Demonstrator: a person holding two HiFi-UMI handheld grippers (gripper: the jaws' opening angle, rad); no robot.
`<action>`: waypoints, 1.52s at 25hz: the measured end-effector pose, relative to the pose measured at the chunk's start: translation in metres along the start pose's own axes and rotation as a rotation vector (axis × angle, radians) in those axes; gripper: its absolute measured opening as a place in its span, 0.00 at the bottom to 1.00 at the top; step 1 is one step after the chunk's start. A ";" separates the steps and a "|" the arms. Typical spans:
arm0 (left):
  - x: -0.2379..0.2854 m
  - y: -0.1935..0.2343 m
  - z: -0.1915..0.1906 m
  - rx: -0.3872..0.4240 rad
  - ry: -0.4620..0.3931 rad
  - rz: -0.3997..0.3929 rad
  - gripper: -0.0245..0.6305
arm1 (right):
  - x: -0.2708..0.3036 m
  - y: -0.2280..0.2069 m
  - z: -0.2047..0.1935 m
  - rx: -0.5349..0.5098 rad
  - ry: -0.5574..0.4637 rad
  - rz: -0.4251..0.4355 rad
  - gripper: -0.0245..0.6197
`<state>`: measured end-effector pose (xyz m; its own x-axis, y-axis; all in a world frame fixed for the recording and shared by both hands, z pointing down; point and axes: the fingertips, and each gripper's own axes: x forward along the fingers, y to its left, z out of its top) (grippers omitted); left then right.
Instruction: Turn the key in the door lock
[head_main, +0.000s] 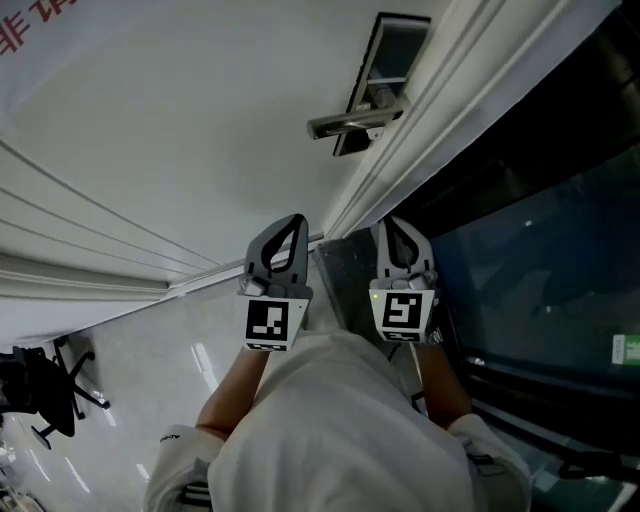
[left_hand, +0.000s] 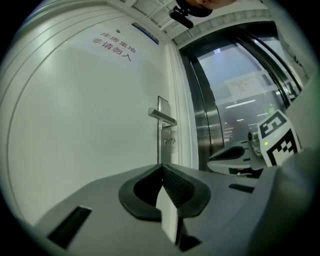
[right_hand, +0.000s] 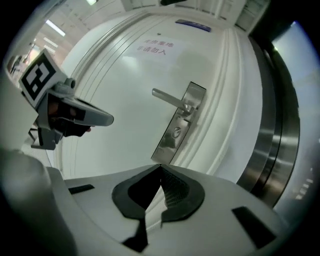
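Note:
A white door (head_main: 180, 120) carries a silver lever handle (head_main: 345, 123) on a long lock plate (head_main: 388, 60). The right gripper view shows the handle (right_hand: 170, 99) and, below it on the plate, a round key cylinder (right_hand: 176, 132); I see no key in it. In the left gripper view the handle (left_hand: 162, 117) sits straight ahead at a distance. My left gripper (head_main: 296, 222) and right gripper (head_main: 392, 225) are held side by side, short of the door and below the handle in the head view. Both have their jaws together with nothing between them, as their own views show: left gripper (left_hand: 161, 166), right gripper (right_hand: 161, 166).
Red characters (left_hand: 112, 45) are printed high on the door. A steel frame (left_hand: 210, 120) and dark glass panel (head_main: 540, 250) stand right of the door. An office chair (head_main: 45, 395) is on the floor at the left. The person's white sleeves fill the bottom of the head view.

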<state>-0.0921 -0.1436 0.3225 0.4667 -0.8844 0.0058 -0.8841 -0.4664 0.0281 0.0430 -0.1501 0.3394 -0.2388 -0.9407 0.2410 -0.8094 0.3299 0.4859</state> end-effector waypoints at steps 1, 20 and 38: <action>0.006 0.003 0.002 0.014 -0.005 -0.013 0.05 | 0.009 -0.003 0.005 -0.055 0.003 -0.018 0.04; 0.043 0.034 0.027 0.047 -0.039 0.028 0.05 | 0.102 -0.033 0.069 -0.787 0.018 -0.118 0.26; 0.034 0.022 0.029 0.057 -0.030 0.115 0.05 | 0.119 -0.048 0.072 -0.592 0.018 -0.140 0.06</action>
<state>-0.0965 -0.1849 0.2938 0.3623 -0.9318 -0.0239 -0.9319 -0.3616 -0.0275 0.0150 -0.2840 0.2845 -0.1381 -0.9786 0.1524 -0.3952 0.1955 0.8976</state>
